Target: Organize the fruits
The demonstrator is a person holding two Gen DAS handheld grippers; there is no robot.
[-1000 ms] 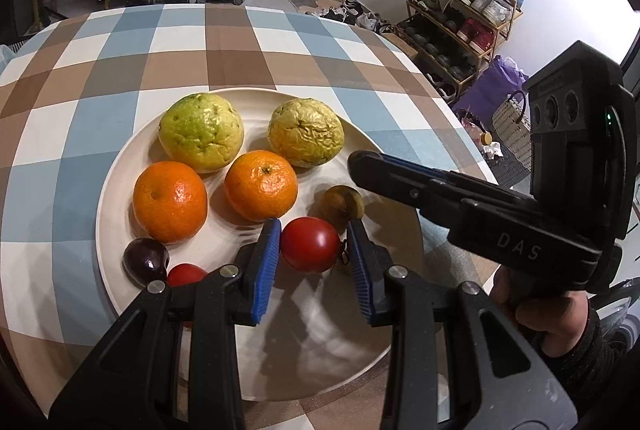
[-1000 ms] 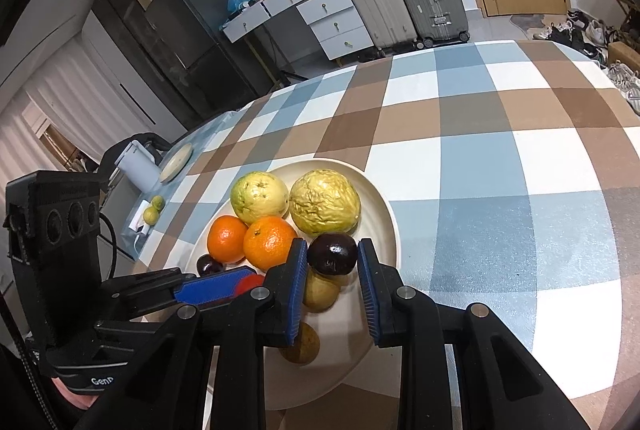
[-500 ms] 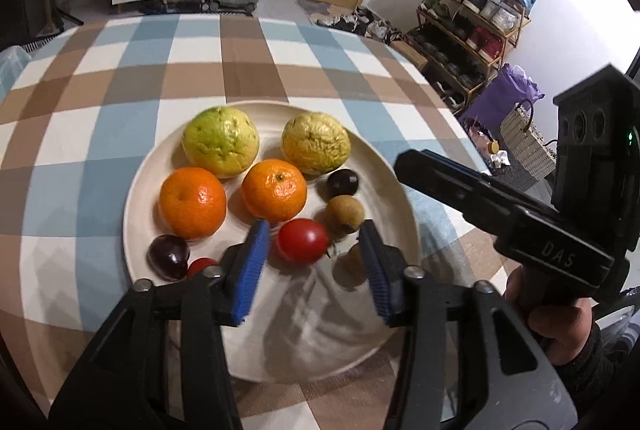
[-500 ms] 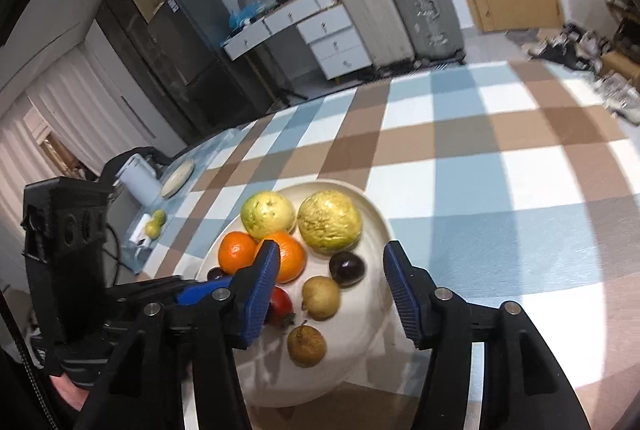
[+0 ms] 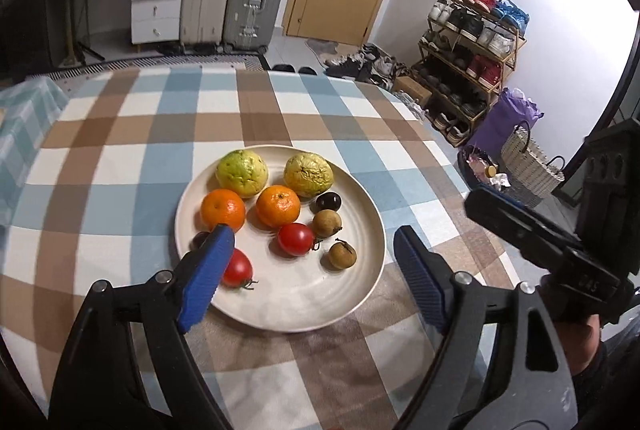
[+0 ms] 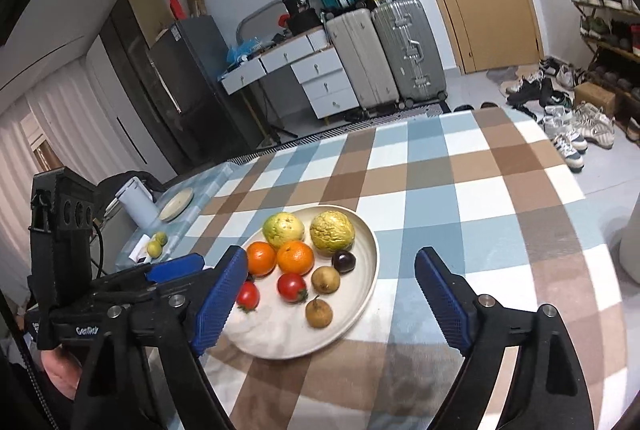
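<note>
Ten pieces of fruit sit on the cream plate (image 5: 362,294), which rests on the checked surface (image 5: 168,134), and they lie sorted in pairs: two guavas (image 5: 241,173) at the far side, two oranges (image 5: 223,209) in front of them, two red tomatoes (image 5: 295,239) nearer the front, and two brown longan-like fruits (image 5: 342,255) along the right. One dark plum (image 5: 328,201) lies beside the right guava, and a second dark fruit (image 5: 199,239) peeks out behind the blue pad of the left tool (image 5: 308,280), at the plate's left edge. Both tools have just been opening and hold nothing: the left one hangs above the near part of the plate with its jaws spread wide, and the right tool (image 6: 328,300) is likewise spread, with only the plate and cloth showing between its pads. No fruit lies loose on the cloth around the plate. My guess is the sorting is close to finished or done; the only odd thing I can see is that the two dark fruits lie well apart, on opposite sides of the plate. A couple of small green fruits (image 6: 157,245) sit on a separate side table, and whether they belong to the job I cannot tell.
</note>
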